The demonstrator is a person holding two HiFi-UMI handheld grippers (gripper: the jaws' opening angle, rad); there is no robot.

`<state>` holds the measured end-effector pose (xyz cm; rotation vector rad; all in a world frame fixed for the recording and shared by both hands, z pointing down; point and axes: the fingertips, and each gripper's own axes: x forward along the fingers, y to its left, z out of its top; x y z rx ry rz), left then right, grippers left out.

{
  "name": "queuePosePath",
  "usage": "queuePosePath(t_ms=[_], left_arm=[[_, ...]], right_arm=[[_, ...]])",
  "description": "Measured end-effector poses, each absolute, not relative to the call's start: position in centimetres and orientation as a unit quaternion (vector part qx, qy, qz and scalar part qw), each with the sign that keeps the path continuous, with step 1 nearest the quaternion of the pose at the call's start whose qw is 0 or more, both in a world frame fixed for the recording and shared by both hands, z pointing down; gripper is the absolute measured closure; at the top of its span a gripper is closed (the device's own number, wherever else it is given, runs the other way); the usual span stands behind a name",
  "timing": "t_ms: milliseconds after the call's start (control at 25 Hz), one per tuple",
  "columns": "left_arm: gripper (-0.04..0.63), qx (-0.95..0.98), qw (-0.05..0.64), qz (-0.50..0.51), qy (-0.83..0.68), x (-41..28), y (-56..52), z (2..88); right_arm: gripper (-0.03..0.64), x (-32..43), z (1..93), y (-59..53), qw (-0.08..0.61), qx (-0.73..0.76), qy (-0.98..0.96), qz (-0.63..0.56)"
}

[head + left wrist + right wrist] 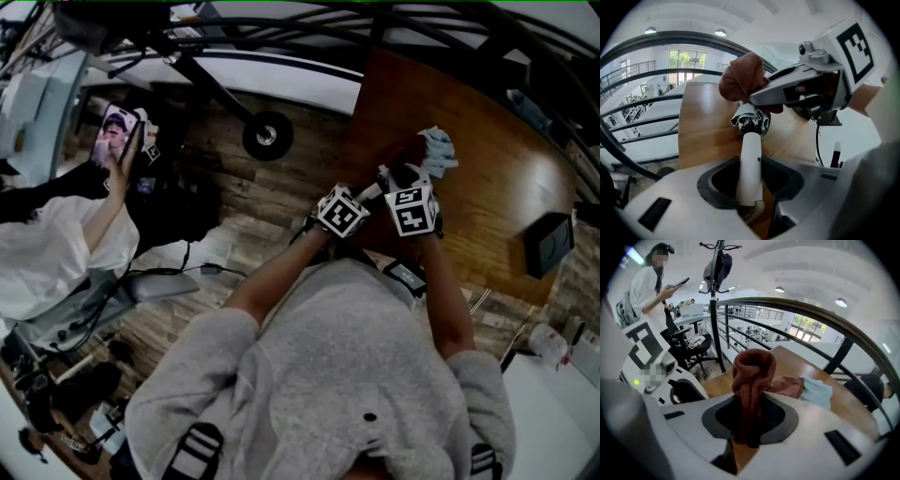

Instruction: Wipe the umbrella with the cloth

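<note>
A folded umbrella with a white handle (pixel 751 159) and a bunched black-and-white canopy (pixel 751 120) sticks out of my left gripper (pixel 750 190), which is shut on the handle. My right gripper (pixel 751 420) is shut on a rust-brown knitted cloth (pixel 752 376). In the left gripper view that cloth (pixel 740 77) sits right above the canopy's end, carried by the right gripper (pixel 797 91). In the head view both grippers, left (pixel 339 212) and right (pixel 412 208), are close together at the near edge of the wooden table (pixel 487 178).
A reddish cloth (pixel 788 386) and a pale blue cloth (pixel 816 392) lie on the table beyond the jaws. A black box (pixel 548 244) stands at the table's right. A black railing (pixel 825 319) curves behind. A person with a phone (pixel 114 141) is at the left.
</note>
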<state>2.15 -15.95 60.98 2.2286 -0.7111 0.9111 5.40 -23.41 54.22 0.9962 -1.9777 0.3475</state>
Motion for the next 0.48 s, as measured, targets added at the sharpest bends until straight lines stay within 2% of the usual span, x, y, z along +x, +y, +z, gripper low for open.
queuePosePath(t_ms=[240, 480], left_arm=[[0.443, 0.843, 0.311, 0.344, -0.272, 2.2, -15.9, 61.0], [0.443, 0.844, 0.315, 0.339, -0.273, 1.9, -16.0, 60.8]], right_arm=[[0.528, 5.5, 54.3, -22.0, 0.396, 0.380, -0.803, 0.233], [0.528, 12.2, 52.9, -25.2, 0.384, 0.467, -0.765, 0.221]])
